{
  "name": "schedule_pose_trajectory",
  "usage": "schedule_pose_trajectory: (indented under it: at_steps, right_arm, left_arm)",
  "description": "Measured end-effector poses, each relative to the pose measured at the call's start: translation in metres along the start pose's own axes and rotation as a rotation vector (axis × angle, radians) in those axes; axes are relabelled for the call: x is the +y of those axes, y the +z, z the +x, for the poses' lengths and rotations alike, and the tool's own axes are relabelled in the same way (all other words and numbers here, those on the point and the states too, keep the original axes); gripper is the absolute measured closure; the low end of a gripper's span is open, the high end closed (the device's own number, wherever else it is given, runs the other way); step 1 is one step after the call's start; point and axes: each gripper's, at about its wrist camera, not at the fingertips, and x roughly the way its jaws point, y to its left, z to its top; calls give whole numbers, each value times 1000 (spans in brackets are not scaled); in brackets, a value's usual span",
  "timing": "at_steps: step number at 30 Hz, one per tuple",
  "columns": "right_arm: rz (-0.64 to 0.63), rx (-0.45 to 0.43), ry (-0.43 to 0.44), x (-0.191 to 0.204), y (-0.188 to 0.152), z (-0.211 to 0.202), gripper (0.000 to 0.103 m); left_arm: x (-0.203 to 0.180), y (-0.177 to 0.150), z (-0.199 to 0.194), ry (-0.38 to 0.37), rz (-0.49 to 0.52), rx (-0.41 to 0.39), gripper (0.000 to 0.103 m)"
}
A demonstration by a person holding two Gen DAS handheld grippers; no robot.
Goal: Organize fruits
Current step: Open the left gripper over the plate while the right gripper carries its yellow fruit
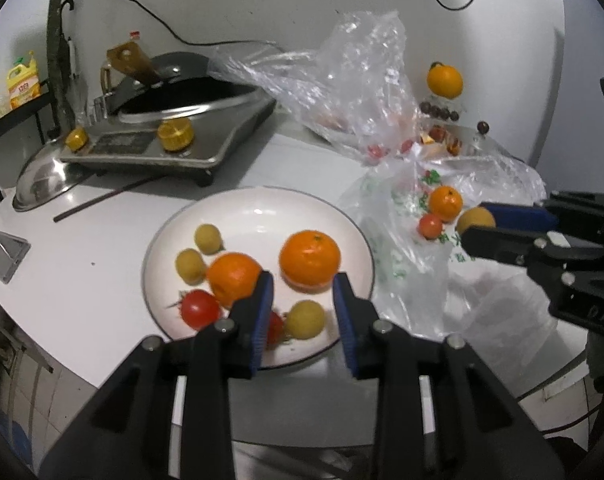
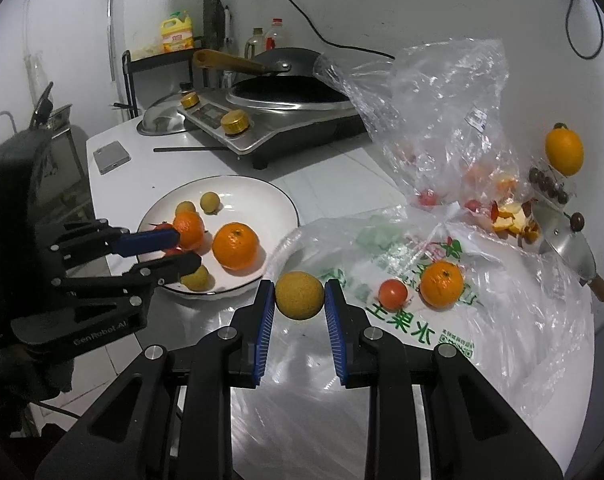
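Where bags crowd — plate clear

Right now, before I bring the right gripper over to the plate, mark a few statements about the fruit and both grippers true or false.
1. The right gripper grips a yellow-brown round fruit. True.
2. The left gripper holds a mandarin. False: nothing is between its jaws above the white plate.
3. Two mandarins lie on the plate. True: and.
4. The printed plastic bag bears no fruit. False: a mandarin and a cherry tomato lie on it.
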Motion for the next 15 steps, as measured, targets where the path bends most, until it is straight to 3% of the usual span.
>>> schedule_pose_trajectory:
  at_steps: [15]
  right_arm:
    - [-63,-10,37,30,34,23,75]
  left_arm:
    - [55,-3,-21,100,-74,-40,69]
